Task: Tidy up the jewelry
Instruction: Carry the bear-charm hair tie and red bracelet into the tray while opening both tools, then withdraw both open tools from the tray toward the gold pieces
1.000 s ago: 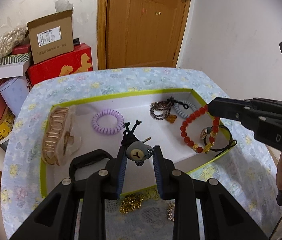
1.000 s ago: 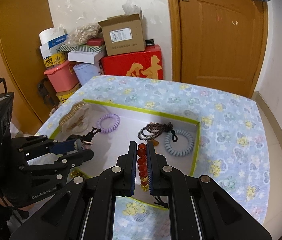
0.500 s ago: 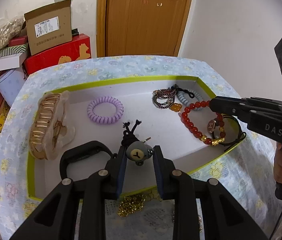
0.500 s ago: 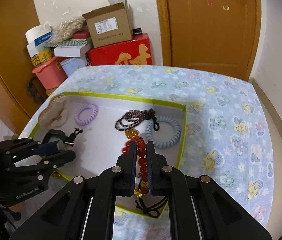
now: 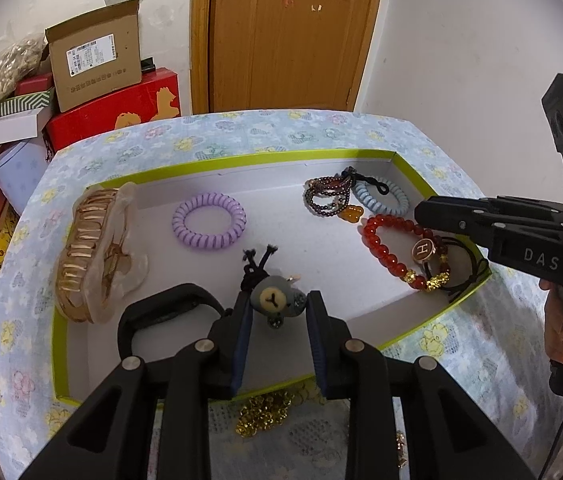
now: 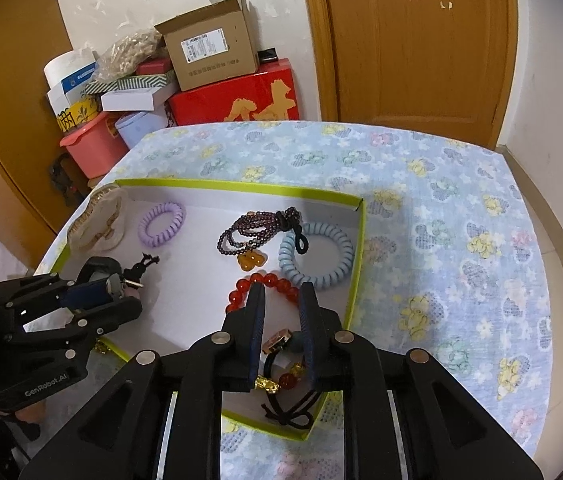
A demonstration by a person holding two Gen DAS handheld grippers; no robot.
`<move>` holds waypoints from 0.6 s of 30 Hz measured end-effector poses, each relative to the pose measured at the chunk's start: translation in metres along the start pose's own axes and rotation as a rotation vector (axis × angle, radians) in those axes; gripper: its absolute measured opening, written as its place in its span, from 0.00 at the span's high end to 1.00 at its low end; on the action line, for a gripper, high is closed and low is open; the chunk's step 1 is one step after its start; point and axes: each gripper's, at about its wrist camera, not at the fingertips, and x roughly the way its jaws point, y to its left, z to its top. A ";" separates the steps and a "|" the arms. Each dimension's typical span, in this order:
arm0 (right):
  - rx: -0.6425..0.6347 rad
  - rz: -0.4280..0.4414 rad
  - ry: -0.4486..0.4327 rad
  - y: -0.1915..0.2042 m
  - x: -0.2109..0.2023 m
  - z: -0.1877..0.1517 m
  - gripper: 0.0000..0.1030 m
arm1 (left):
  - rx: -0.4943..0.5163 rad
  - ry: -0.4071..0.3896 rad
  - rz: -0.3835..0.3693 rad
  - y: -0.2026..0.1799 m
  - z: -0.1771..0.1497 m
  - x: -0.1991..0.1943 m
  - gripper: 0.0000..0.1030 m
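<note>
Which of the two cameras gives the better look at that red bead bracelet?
The left wrist view: the whole red bead bracelet lies in sight in the tray, gold charms included. In the right wrist view the open right claw covers its middle, leaving only the far beads and a few near ones.

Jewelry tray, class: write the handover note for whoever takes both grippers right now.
Left gripper: shut on the bear charm hair tie, held over the tray.
Right gripper: open, above the red bead bracelet, which lies in the tray.
Done: purple coil tie, blue coil tie, dark bead bracelet and hair claw are in.
Left: place the bear tie; gold pieces lie outside.
</note>
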 end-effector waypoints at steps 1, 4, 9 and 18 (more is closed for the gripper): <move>0.000 -0.002 -0.003 0.000 -0.002 0.000 0.83 | 0.001 0.001 -0.003 0.000 0.000 -0.001 0.72; -0.001 -0.009 -0.017 0.003 -0.010 -0.001 0.82 | 0.006 -0.006 -0.004 -0.001 -0.001 -0.007 0.70; -0.006 -0.006 -0.045 0.009 -0.030 -0.007 0.80 | 0.007 -0.028 0.002 -0.003 -0.003 -0.022 0.66; -0.015 0.016 -0.081 0.028 -0.069 -0.037 0.74 | -0.028 -0.083 0.006 -0.003 -0.023 -0.071 0.66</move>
